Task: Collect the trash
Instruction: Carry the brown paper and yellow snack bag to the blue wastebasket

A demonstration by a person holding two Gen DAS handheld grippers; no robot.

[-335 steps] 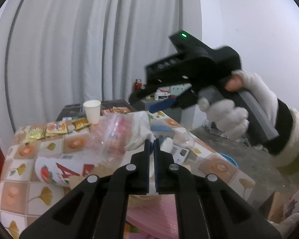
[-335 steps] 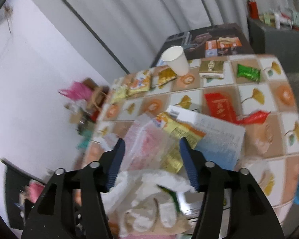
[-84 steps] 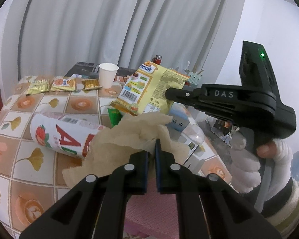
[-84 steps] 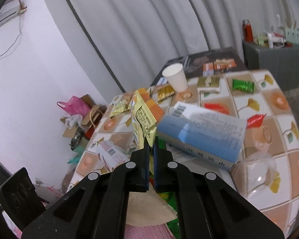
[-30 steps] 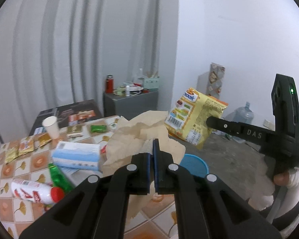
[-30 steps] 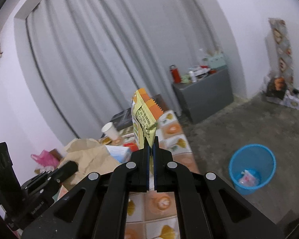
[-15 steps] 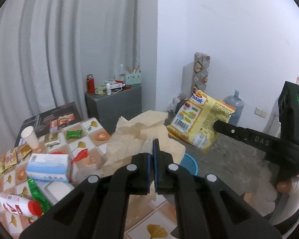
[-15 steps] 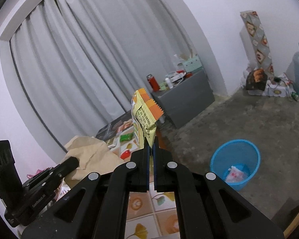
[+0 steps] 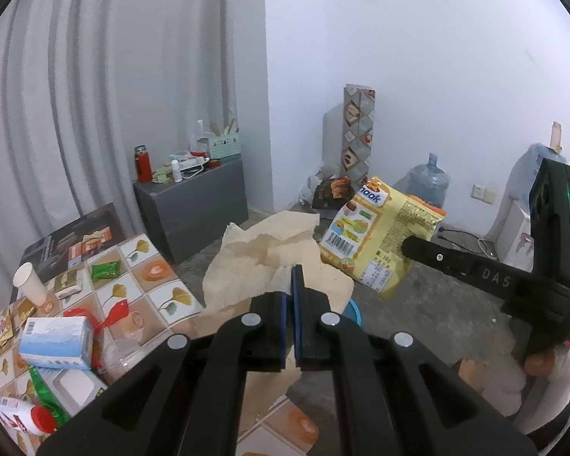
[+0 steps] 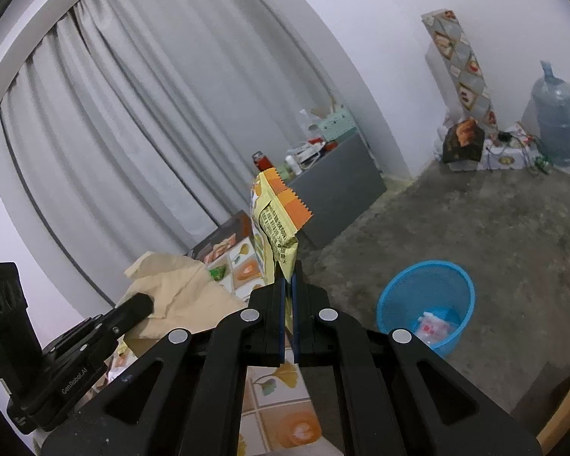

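Observation:
My left gripper [image 9: 293, 285] is shut on a crumpled brown paper sheet [image 9: 258, 250] and holds it in the air past the table's edge. My right gripper [image 10: 288, 285] is shut on a yellow snack bag [image 10: 273, 224], held upright. The bag also shows in the left wrist view [image 9: 380, 243], with the right gripper's fingers [image 9: 429, 256] clamped on its edge. The brown paper shows in the right wrist view [image 10: 171, 288]. A blue mesh trash bin [image 10: 427, 304] stands on the floor, right of the right gripper, with a wrapper inside. Its rim [image 9: 355, 311] peeks out behind my left gripper.
The tiled table [image 9: 148, 288] at the left carries a white paper cup [image 9: 28, 283], a blue tissue box [image 9: 57, 342], a red-capped bottle [image 9: 22, 416] and several snack packets. A grey cabinet [image 9: 193, 205] stands by the curtain. A water jug [image 10: 556, 121] is in the corner.
Both grippers have swung further right off the table toward the floor, each keeping its item. The blue bin has come closer in the right wrist view.

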